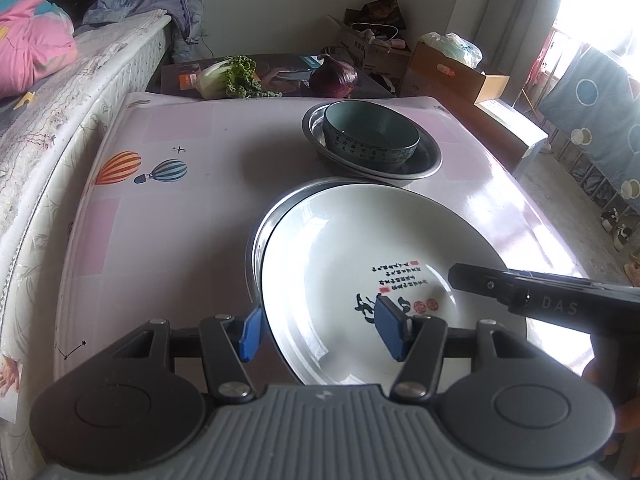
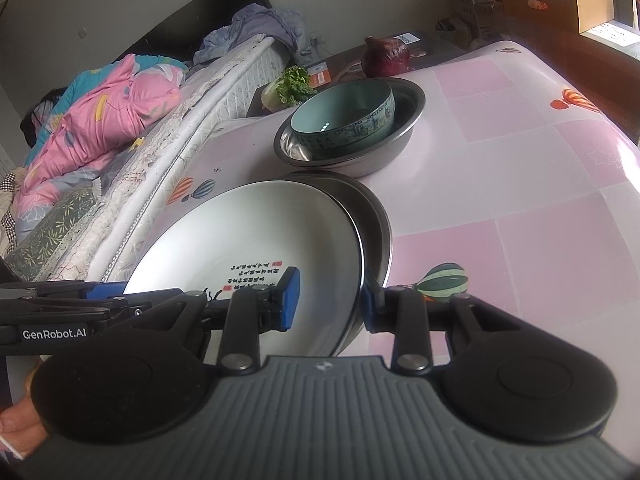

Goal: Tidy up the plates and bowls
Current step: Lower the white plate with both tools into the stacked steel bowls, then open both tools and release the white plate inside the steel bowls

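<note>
White ceramic, glazed and slick, is what both grippers hold: the white plate (image 1: pixel 360 264) sits tilted inside the steel pan (image 2: pixel 376 216) near the front of the table (image 1: pixel 160 184). The left gripper (image 1: pixel 320 330) has its 2 blue pads (image 1: pixel 390 328) about halfway apart, 1 outside the plate's left rim and 1 over its face; I cannot tell whether they press on it. The right gripper (image 2: pixel 328 300) straddles the opposite rim with 1 pad on the face and 1 under the edge, and its narrow gap suggests a clamp on the rim.

Risk, as I judge it: a smooth rim pinched by small pads can slip out, and the plate would drop onto the steel and chip. If the 2 hands lift unevenly, the plate twists in the grip. The pan may also drag along with it.

The plate is round, so it has no long axis. Its face points up and leans toward the left gripper's side, and its printed characters lie near the grippers. Beyond it the green bowl (image 1: pixel 370 132) stands upright in the steel basin (image 1: pixel 428 164), just apart from the pan.
</note>
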`<state>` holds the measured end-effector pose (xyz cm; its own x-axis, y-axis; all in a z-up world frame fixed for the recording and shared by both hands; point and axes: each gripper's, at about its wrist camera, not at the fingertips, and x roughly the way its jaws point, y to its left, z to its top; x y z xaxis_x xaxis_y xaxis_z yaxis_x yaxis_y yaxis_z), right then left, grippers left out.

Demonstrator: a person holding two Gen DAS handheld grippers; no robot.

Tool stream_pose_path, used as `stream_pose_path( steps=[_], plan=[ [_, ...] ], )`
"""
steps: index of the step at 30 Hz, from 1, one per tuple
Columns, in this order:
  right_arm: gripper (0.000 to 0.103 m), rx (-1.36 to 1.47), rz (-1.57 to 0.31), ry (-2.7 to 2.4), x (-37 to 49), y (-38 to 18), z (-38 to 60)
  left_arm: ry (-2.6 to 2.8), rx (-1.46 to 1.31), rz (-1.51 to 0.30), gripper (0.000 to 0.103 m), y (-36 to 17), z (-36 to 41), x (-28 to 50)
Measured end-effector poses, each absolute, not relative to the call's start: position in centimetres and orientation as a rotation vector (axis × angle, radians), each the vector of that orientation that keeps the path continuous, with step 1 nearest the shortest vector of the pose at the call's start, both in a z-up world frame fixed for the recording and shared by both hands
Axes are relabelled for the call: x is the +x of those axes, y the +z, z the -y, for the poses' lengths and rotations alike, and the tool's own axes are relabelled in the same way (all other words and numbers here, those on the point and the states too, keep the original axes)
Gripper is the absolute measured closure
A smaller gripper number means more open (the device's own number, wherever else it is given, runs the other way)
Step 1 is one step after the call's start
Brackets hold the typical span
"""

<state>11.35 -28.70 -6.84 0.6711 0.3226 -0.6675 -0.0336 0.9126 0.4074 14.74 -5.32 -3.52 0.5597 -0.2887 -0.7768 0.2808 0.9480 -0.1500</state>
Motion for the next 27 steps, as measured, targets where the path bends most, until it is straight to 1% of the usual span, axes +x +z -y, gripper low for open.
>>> stream_pose_path(
  steps=[15, 24, 26, 27],
  plan=[
    [0.072, 0.352, -0.858, 0.177, 13.2, -7.0, 27.7, -0.324, -0.002, -0.956, 0.045, -4.4, 5.2, 15.7],
    [0.073, 0.385, -0.863, 0.154, 14.4, -7.5, 28.0, -0.315, 0.008, -0.956, 0.045, -4.6, 5.2, 16.4],
    [0.072, 0.394, -0.861, 0.149, 14.6, -7.6, 28.2, -0.316, 0.011, -0.945, 0.044, -4.4, 5.1, 16.4],
    [0.072, 0.404, -0.859, 0.144, 14.6, -7.6, 28.3, -0.318, 0.014, -0.938, 0.042, -4.2, 5.1, 16.3]
  ],
)
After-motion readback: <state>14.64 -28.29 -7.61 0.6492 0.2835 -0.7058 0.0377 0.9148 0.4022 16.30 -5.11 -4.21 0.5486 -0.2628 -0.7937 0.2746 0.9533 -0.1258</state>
